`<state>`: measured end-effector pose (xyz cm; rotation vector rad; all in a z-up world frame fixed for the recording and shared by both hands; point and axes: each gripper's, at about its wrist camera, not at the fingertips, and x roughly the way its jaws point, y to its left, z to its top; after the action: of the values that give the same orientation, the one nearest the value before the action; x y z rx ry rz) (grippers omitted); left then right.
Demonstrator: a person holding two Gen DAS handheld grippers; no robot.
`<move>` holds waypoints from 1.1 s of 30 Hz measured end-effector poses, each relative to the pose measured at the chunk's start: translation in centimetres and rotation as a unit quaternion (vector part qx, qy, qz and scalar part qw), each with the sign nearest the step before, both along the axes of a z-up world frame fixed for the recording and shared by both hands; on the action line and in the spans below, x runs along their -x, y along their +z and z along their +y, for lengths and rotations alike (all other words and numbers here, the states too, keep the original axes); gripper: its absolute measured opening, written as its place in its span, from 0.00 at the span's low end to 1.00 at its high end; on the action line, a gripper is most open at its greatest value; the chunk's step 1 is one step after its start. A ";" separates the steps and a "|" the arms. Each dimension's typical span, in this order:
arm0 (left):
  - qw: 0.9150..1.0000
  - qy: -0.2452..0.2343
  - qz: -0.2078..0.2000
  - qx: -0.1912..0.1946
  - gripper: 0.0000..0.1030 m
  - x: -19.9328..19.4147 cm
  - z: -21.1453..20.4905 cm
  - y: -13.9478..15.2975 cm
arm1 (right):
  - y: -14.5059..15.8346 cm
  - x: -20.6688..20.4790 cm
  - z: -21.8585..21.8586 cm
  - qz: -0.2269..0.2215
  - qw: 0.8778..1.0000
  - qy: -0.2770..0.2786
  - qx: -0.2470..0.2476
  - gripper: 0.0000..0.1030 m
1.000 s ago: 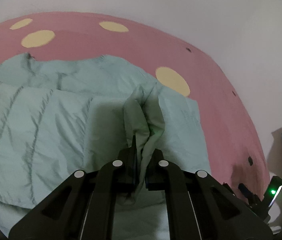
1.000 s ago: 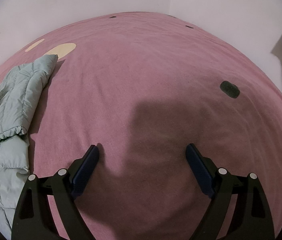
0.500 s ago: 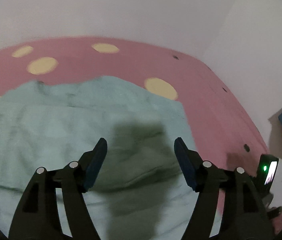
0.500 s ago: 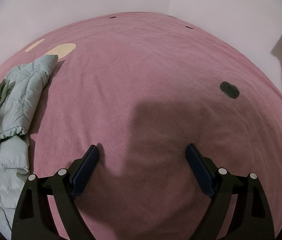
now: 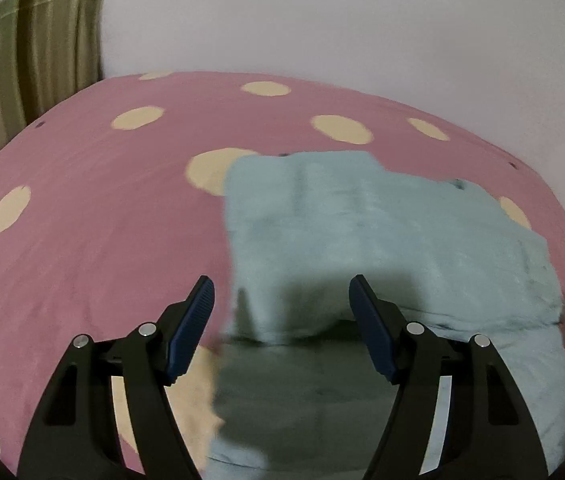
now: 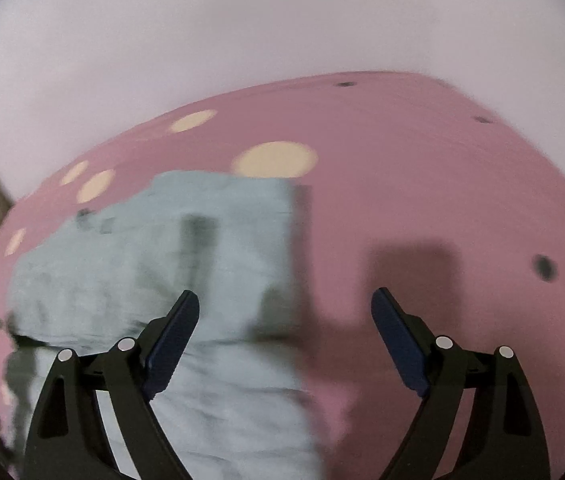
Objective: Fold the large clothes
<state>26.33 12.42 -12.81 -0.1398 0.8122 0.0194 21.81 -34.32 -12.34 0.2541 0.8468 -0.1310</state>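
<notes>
garment (image 5: 382, 232) on bedspread (image 5: 94, 216), wall (image 5: 322, 20) behind

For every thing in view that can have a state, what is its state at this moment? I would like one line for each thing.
left gripper: open, holding nothing, above the near part of the garment.
right gripper: open, holding nothing, over the garment's right edge.
light green garment: lying on the bed, partly folded, one layer laid over another, gripped by nothing.
pink bedcover: spread flat, partly covered by the garment.
striped curtain: hanging beside the bed.
</notes>
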 end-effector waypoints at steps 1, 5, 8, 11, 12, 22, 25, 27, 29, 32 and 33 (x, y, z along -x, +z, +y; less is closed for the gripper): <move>1.000 0.004 0.001 0.002 0.68 -0.2 0.5 -0.2 | -0.2 -1.2 1.2 0.003 1.000 0.012 -0.002 0.81; 1.000 0.009 0.007 0.007 0.68 -0.6 1.7 -0.8 | -2.5 -5.3 4.3 0.043 0.998 0.034 -0.014 0.73; 1.000 0.004 0.008 0.007 0.69 -1.4 1.9 -1.1 | -4.8 -7.5 5.2 0.084 0.995 0.046 -0.035 0.36; 1.000 -0.004 0.004 0.002 0.69 -1.9 1.4 -1.2 | -5.1 -7.7 5.3 0.086 0.994 0.057 -0.037 0.19; 1.000 -0.005 0.002 -0.002 0.70 -2.0 1.3 -1.2 | -4.9 -7.4 5.1 0.080 0.995 0.055 -0.030 0.14; 0.996 -0.014 0.057 -0.067 0.72 -5.1 -0.8 -4.9 | -7.2 -8.2 3.3 0.100 0.994 0.042 0.023 0.10; 0.996 -0.014 0.069 -0.058 0.72 -5.6 -0.7 -6.0 | -7.9 -8.2 3.5 0.096 0.994 0.046 0.037 0.09; 0.996 -0.014 0.072 -0.049 0.72 -5.7 -0.4 -6.2 | -7.8 -7.9 3.5 0.091 0.994 0.047 0.040 0.09; 0.996 -0.013 0.070 -0.048 0.72 -5.5 -0.3 -5.7 | -7.4 -7.8 3.4 0.087 0.994 0.052 0.037 0.12; 0.996 -0.005 0.065 -0.053 0.72 -4.6 -0.1 -3.8 | -5.9 -7.3 3.1 0.093 0.993 0.058 0.045 0.30; 0.997 -0.005 0.052 -0.051 0.72 -4.2 -0.2 -2.9 | -5.0 -7.0 3.1 0.089 0.993 0.054 0.048 0.44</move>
<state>30.49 12.27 -15.71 -0.0384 0.9145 0.0599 28.79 -31.25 -17.37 0.1063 1.0256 -0.0948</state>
